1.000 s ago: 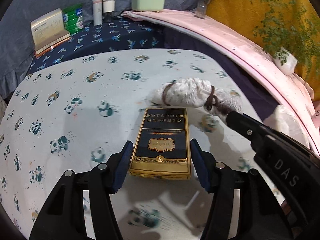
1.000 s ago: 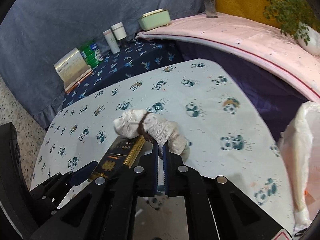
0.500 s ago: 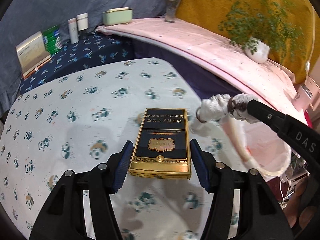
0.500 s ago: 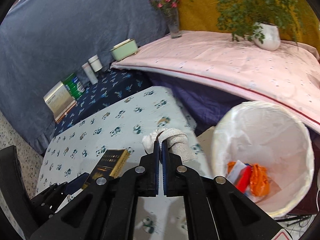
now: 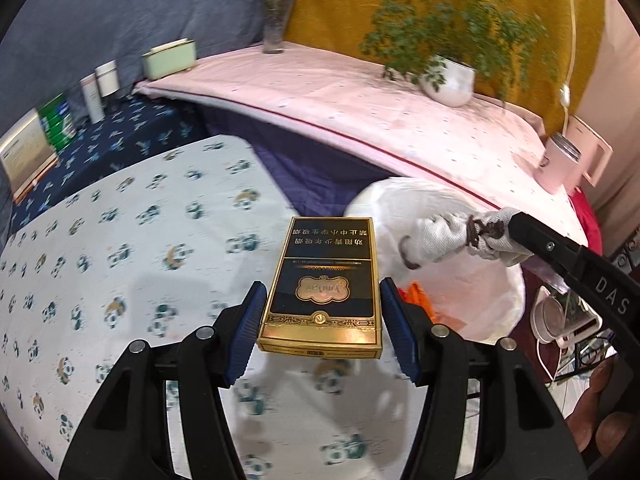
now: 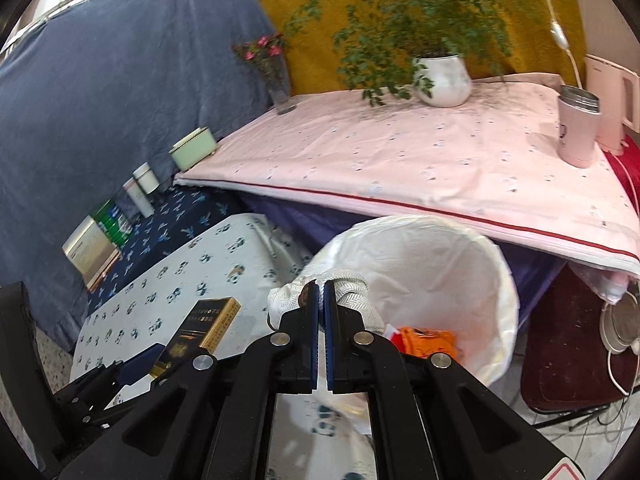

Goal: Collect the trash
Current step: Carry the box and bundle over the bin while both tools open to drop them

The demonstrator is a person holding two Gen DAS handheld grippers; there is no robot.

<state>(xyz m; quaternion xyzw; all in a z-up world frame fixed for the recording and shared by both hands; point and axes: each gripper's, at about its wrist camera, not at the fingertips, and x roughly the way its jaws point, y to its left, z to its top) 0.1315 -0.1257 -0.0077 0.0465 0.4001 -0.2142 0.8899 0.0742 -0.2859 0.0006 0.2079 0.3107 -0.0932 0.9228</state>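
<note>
My left gripper [image 5: 322, 312] is shut on a black and gold cigarette box [image 5: 324, 284] and holds it above the panda-print table's right edge, beside the bin. My right gripper [image 6: 320, 292] is shut on a white cloth bundle [image 6: 352, 292] tied with brown bands, held over the near rim of the white-lined trash bin [image 6: 496, 280]. The bundle [image 5: 448, 236] and bin [image 5: 472, 300] also show in the left wrist view. Orange and red wrappers [image 6: 428, 340] lie inside the bin. The cigarette box [image 6: 200, 332] shows at lower left in the right wrist view.
The panda-print table [image 5: 120, 260] is to the left. Behind it a dark blue surface [image 5: 120, 140] carries boxes and tubes. A pink-covered table [image 6: 400, 160] holds a potted plant [image 6: 440, 76], flower vase [image 6: 276, 80], green box [image 6: 194, 154] and pink mug [image 6: 578, 132]. Cables lie on the floor at right.
Both grippers have swung right with their loads, from over the table to the bin. The cloth bundle now hangs over the bin's rim; the cigarette box is near the table's edge.
</note>
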